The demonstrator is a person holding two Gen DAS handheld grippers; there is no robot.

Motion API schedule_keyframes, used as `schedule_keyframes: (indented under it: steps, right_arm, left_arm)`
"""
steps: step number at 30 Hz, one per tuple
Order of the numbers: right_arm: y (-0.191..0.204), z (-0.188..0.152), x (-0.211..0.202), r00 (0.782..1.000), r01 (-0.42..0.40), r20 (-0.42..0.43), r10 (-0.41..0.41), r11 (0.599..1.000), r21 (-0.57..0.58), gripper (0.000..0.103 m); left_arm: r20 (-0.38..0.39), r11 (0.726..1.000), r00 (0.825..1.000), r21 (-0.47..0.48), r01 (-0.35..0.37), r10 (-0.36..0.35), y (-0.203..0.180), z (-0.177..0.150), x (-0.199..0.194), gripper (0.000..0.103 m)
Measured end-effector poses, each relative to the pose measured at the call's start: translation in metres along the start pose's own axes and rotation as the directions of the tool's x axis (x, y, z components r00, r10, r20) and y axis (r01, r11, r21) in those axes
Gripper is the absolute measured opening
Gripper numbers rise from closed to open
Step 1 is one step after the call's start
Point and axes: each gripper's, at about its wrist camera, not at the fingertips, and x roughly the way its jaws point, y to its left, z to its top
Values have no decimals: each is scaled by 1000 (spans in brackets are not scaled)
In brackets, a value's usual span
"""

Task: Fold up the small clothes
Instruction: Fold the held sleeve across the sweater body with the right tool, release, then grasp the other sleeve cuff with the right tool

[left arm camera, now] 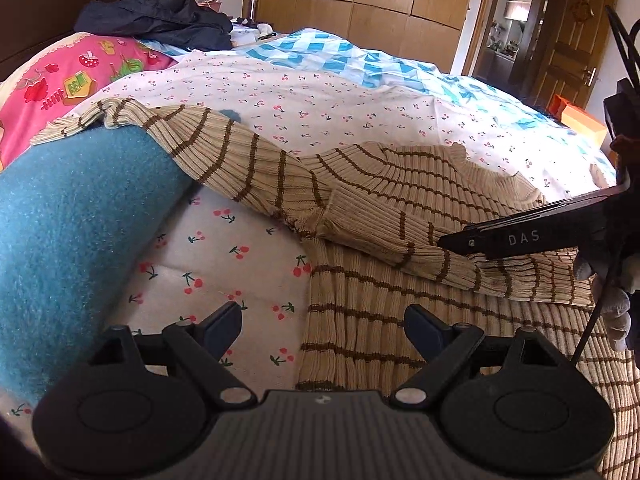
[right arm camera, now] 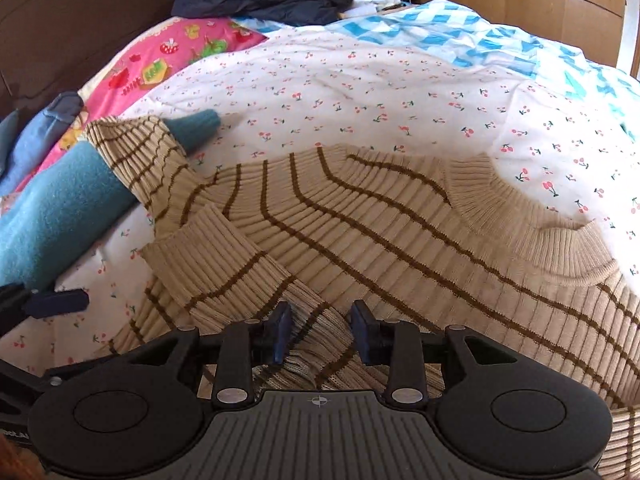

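Observation:
A beige ribbed sweater with brown stripes [left arm camera: 400,200] lies spread on the bed, collar at the far right [right arm camera: 520,224]. One sleeve [left arm camera: 440,248] is folded across its body; the other sleeve [left arm camera: 192,140] stretches left over a teal knit garment [left arm camera: 72,220]. My left gripper [left arm camera: 324,320] is open and empty, hovering over the sweater's left edge and the sheet. My right gripper [right arm camera: 320,332] has its jaws partly closed around a raised fold of the folded sleeve [right arm camera: 316,344]. The right gripper also shows at the right of the left wrist view [left arm camera: 452,242].
The bed has a white cherry-print sheet [right arm camera: 360,80], a blue-and-white checked quilt [left arm camera: 360,60] behind, a pink printed pillow [left arm camera: 60,80] and dark clothes [left arm camera: 160,20] at the headboard. Blue garments [right arm camera: 36,136] lie at the left. Wooden wardrobes and a door [left arm camera: 568,40] stand beyond.

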Motion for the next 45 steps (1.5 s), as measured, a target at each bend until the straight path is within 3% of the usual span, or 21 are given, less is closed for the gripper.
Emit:
schedule_keyframes:
  steps: [3, 5, 10, 15, 21, 24, 26, 29, 32, 35, 39, 41, 45]
  right_arm:
    - [1, 5, -3, 999, -29, -20, 29, 1000, 4, 10]
    - [2, 10, -11, 1000, -12, -1, 12, 1000, 1, 5]
    - [-10, 29, -17, 994, 64, 83, -69, 996, 56, 4]
    - [-13, 31, 12, 994, 101, 37, -103, 994, 41, 12]
    - [-14, 5, -41, 975, 138, 160, -153, 985, 101, 13]
    - [-18, -26, -63, 965, 182, 167, -201, 975, 126, 14]
    - [-31, -48, -68, 953, 242, 135, -272, 949, 200, 14]
    - [-61, -76, -63, 934, 338, -2, -357, 883, 326, 15]
    - [-70, -89, -88, 936, 284, 76, -343, 867, 410, 14]
    - [-83, -99, -107, 910, 293, 133, -393, 836, 464, 14]
    - [-109, -109, -88, 885, 409, -8, -466, 768, 493, 13]
    - [-106, -111, -91, 884, 407, 8, -468, 776, 483, 14]
    - [-87, -101, -110, 883, 382, 81, -462, 808, 448, 16]
  left_arm:
    - [-4, 1000, 1000, 3, 4, -4, -1, 0, 2, 93]
    - [-1, 1000, 1000, 7, 4, -4, -1, 0, 2, 93]
    - [15, 1000, 1000, -4, 5, -5, 0, 1, 1, 93]
    - [19, 1000, 1000, 11, -9, 9, -2, 0, 0, 93]
    - [30, 1000, 999, 16, -11, 11, -2, 0, -1, 93]
    - [34, 1000, 999, 24, -13, 13, -4, -1, -2, 93]
    - [35, 999, 999, 33, -13, 11, -6, -2, -1, 93]
    - [21, 998, 1000, 62, -23, 21, -11, -4, 1, 93]
    - [35, 995, 999, 90, -42, 39, -19, -4, -3, 93]
    - [73, 991, 997, 124, -40, 31, -32, 2, -9, 93]
    - [71, 990, 997, 143, -14, 4, -49, 16, -1, 93]
    - [57, 993, 998, 118, 10, -17, -49, 20, -1, 93]
    - [85, 989, 994, 121, -79, 69, -38, 16, -5, 93]
